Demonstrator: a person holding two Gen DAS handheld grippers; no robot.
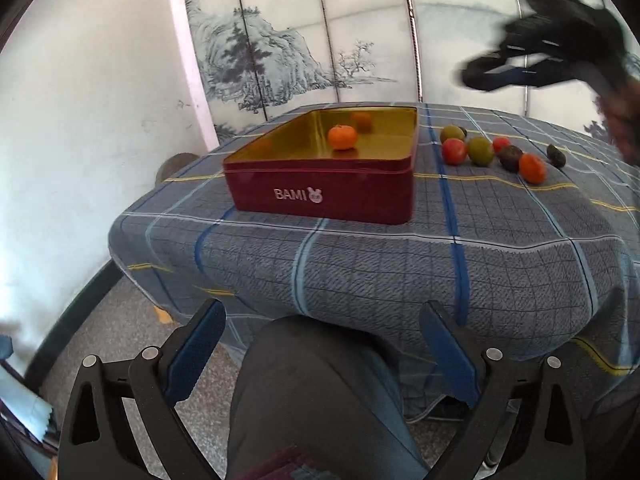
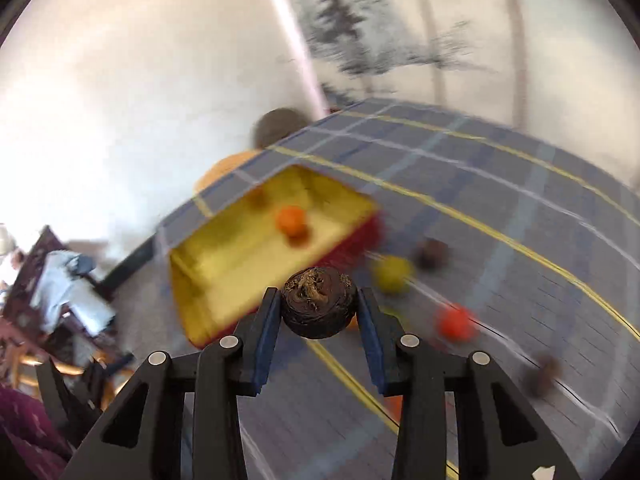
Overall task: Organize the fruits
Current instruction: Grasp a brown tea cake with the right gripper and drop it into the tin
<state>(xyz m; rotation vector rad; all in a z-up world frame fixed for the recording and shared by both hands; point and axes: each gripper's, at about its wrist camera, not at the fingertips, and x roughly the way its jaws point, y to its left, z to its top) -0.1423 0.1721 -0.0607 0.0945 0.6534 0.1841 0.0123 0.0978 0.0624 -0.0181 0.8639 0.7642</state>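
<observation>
Progress | one orange in tin | right tongs clamp dark fruit | left tongs wide, empty | seven fruits on worktop

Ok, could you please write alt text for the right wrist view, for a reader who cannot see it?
The right claw grips a dark, wrinkled round fruit between its blue pads, above a table with a checked blue cloth. Behind it, blurred, an open red tin with a gold inside holds one orange fruit; yellow-green, red-orange and dark fruits lie on the cloth to its right.
</observation>
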